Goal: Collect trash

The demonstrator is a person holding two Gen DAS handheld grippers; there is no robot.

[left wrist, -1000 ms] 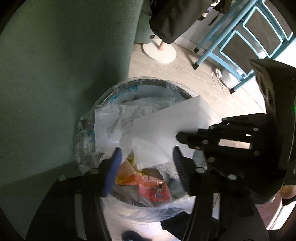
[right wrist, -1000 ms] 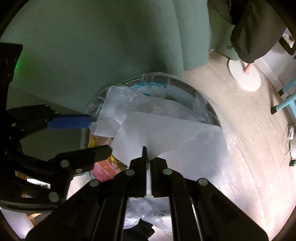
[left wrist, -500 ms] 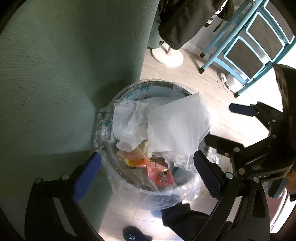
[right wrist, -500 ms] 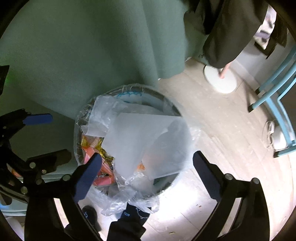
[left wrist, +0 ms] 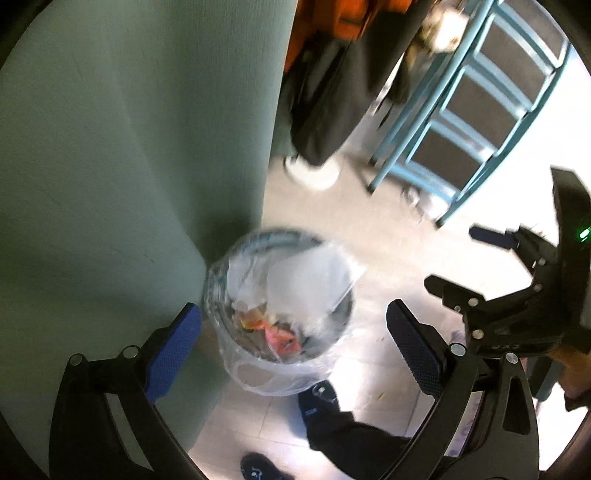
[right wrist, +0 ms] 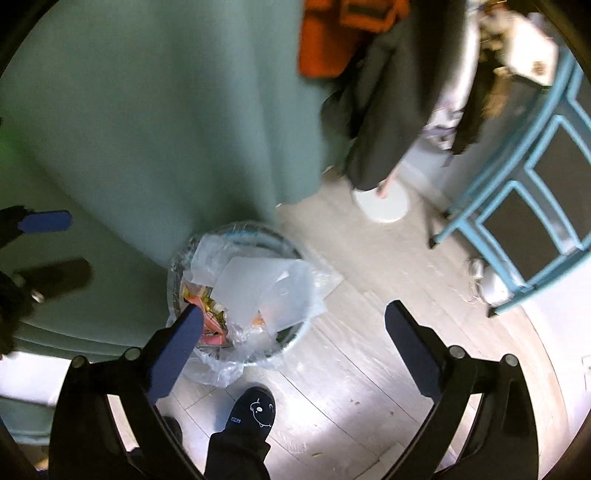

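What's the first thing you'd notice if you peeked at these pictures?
The round trash bin on the pale floor, beside the big green curtain, with a white plastic sheet and colourful wrappers piled inside. Both grippers, left and right, hang wide open above it, holding nothing. Up top, an orange jacket catches the eye.

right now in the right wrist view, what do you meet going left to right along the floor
green curtain → trash bin → white stand base → blue shelf
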